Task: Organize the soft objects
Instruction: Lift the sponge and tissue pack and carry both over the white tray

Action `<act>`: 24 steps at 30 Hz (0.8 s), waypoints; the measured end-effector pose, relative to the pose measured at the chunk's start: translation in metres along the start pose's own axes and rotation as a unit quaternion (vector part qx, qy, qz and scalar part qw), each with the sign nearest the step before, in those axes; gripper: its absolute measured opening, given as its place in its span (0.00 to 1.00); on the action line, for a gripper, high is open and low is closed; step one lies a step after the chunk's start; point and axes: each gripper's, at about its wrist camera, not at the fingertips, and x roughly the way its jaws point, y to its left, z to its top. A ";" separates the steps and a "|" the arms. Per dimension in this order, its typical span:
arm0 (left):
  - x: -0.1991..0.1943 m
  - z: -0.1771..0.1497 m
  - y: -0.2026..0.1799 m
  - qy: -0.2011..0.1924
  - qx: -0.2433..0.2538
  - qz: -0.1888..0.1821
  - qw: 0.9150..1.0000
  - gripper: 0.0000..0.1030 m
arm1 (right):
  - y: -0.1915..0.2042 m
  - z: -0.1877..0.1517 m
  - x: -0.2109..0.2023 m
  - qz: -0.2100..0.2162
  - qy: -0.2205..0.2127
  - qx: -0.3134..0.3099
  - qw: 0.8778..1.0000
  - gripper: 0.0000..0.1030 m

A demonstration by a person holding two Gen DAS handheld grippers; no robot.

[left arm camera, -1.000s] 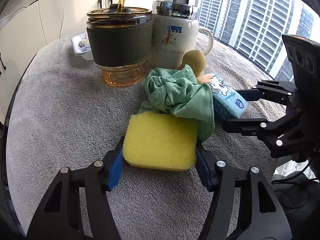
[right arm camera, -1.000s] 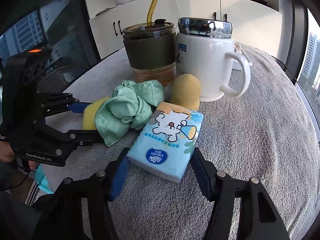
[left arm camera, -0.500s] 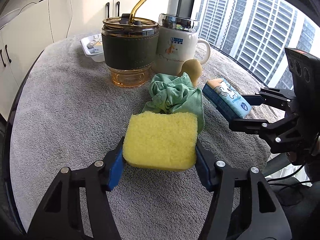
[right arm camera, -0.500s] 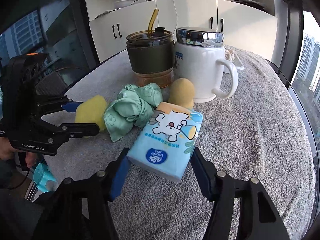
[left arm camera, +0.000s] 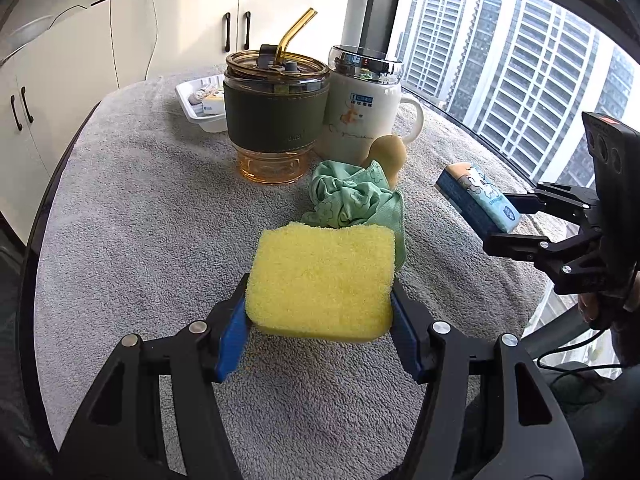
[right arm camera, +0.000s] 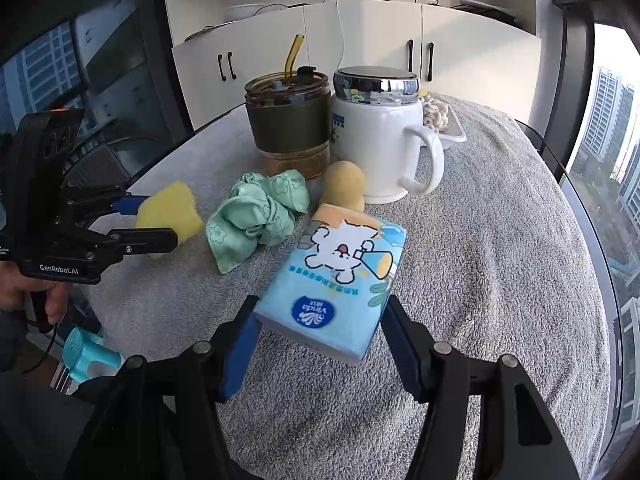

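Both tongs have pulled back and up since a second ago, so the sponge and the tissue pack are now clear of the green cloth instead of jammed against it.

Going left to right: the left gripper [left arm camera: 320, 316] is clamped on the yellow sponge [left arm camera: 322, 278], blue pads pressing each side, and the sponge looks lifted off the grey towel [left arm camera: 132, 216] covering the table. Just ahead of it sits the crumpled green cloth [left arm camera: 354, 200], with the tan beauty sponge [left arm camera: 390, 156] right behind that. Further ahead are the amber tumbler [left arm camera: 276, 120] with its straw and the white mug [left arm camera: 362, 112], side by side, plus a small white tray [left arm camera: 200, 100] behind-left. Off to the right, the right gripper [right arm camera: 318, 336] is squeezed on the blue tissue pack [right arm camera: 340, 280], held tilted above the towel.
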 end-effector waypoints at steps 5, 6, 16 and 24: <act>-0.011 0.006 0.008 -0.011 -0.011 0.009 1.000 0.58 | -0.011 0.004 -0.008 -0.016 -0.003 0.007 1.000 0.62; -0.013 0.009 0.011 -0.015 -0.013 0.012 1.000 0.58 | -0.014 0.005 -0.010 -0.019 -0.005 0.008 1.000 0.62; -0.043 0.057 0.039 -0.058 0.003 0.056 0.997 0.58 | -0.054 0.046 -0.042 -0.061 -0.038 -0.012 0.997 0.62; -0.052 0.127 0.070 -0.079 0.034 0.091 0.992 0.58 | -0.096 0.121 -0.068 -0.112 -0.075 -0.069 0.988 0.62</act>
